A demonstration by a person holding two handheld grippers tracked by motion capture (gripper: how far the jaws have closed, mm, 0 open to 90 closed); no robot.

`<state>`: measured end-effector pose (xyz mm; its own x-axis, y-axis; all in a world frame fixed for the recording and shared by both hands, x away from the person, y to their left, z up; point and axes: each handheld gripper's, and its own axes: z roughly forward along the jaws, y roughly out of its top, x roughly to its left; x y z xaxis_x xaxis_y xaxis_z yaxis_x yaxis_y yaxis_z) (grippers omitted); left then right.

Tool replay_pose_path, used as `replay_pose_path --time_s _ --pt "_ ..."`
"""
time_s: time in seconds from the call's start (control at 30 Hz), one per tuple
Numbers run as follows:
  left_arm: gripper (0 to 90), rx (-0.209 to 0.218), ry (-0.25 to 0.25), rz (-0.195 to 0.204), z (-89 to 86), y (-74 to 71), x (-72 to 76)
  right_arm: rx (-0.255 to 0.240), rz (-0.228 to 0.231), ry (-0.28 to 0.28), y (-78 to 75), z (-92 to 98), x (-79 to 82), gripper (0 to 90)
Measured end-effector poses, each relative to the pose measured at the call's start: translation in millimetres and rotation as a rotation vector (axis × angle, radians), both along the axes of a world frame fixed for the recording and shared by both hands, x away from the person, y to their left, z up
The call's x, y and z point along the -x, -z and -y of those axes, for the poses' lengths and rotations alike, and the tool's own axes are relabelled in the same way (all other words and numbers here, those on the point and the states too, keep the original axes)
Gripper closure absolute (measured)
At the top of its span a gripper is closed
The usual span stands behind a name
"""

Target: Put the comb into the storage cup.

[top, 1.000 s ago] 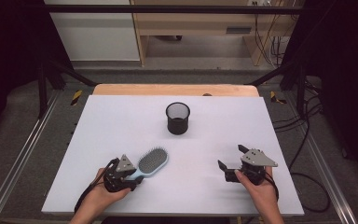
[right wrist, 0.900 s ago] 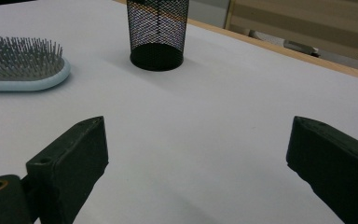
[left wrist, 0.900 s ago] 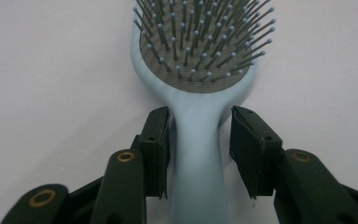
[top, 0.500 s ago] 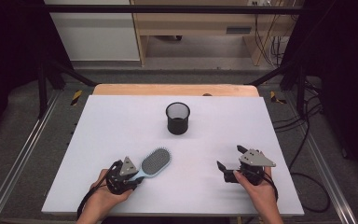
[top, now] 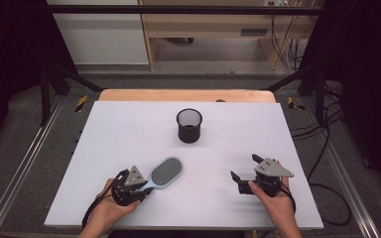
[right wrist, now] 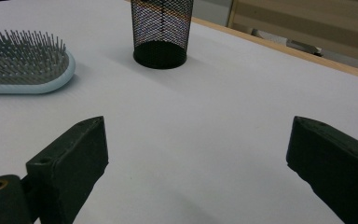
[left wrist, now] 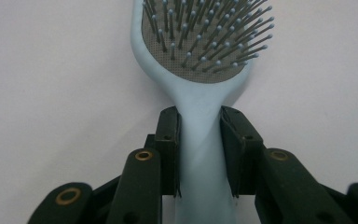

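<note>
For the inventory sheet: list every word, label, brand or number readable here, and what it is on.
None can be read.
Hairbrush: plain light blue, no brand visible.
Mesh cup: bare black mesh, no label.
Table: plain white, unmarked.
Yellow-and-black striped markers beside the table: stripes, no lettering.

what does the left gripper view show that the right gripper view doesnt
Left gripper view alone: the left tongs closed on the handle of the light blue hairbrush, pads pressing both sides.

Right gripper view alone: the black mesh cup standing upright behind the brush, the wooden table edge, and the right tongs wide open with nothing between them.

Both: the hairbrush's bristled head, bristles up, and the white table top.
</note>
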<state>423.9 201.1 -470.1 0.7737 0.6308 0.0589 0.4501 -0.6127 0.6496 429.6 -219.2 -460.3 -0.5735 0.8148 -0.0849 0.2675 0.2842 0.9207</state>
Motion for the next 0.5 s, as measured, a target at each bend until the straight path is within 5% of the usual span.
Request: replay_pose_path --time_s 0.5 --pt "69.4 0.100 -0.003 0.009 -4.6 -3.3 -5.6 -0.008 -0.003 -0.003 0.2 -1.0 -0.1 5.6"
